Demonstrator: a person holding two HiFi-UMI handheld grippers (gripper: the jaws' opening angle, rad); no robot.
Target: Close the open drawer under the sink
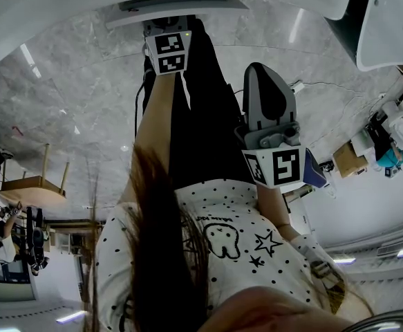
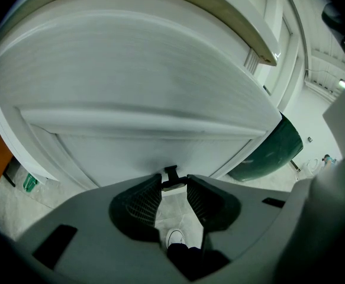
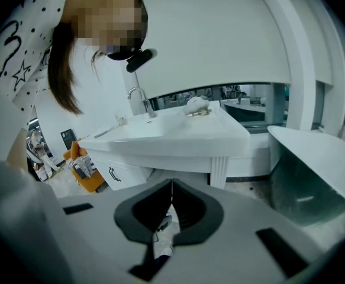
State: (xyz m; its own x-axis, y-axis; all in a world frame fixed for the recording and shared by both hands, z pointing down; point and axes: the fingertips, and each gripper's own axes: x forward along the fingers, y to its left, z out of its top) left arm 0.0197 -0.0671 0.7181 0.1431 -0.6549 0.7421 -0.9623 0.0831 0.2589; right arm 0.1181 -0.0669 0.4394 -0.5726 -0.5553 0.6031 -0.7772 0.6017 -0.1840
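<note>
- The drawer (image 2: pixel 154 93) fills the left gripper view. It is a plain white front with a raised border and a flat recessed panel, and one small dark handle (image 2: pixel 171 173) sits low at its middle.
- The left gripper (image 2: pixel 173 185) has its jaws drawn in on that handle. The dark crossbar spans the narrow gap from one tip to the other, and the drawer front stands just beyond.
- Below the jaws in the same view show the person's white shoe (image 2: pixel 175 238) and a dark trouser leg. A dark green tub (image 2: pixel 267 152) stands just right of the drawer.
- The head view adds what the gripper cameras cannot: both tools at once. The left one is stretched far forward at the end of a straight arm, up to a narrow white edge at the top of the frame. The right gripper (image 3: pixel 172 188) is held back beside the person's hip, over a grey marble floor (image 1: pixel 83 116).
- Only the right gripper view shows the fixture from farther off — a white sink (image 3: pixel 178 135) with a chrome tap (image 3: pixel 138 96) and a white cabinet front below it to the left.
- The right gripper's jaws are pressed together with nothing between them.
- How far out the drawer stands cannot be told from any view.
</note>
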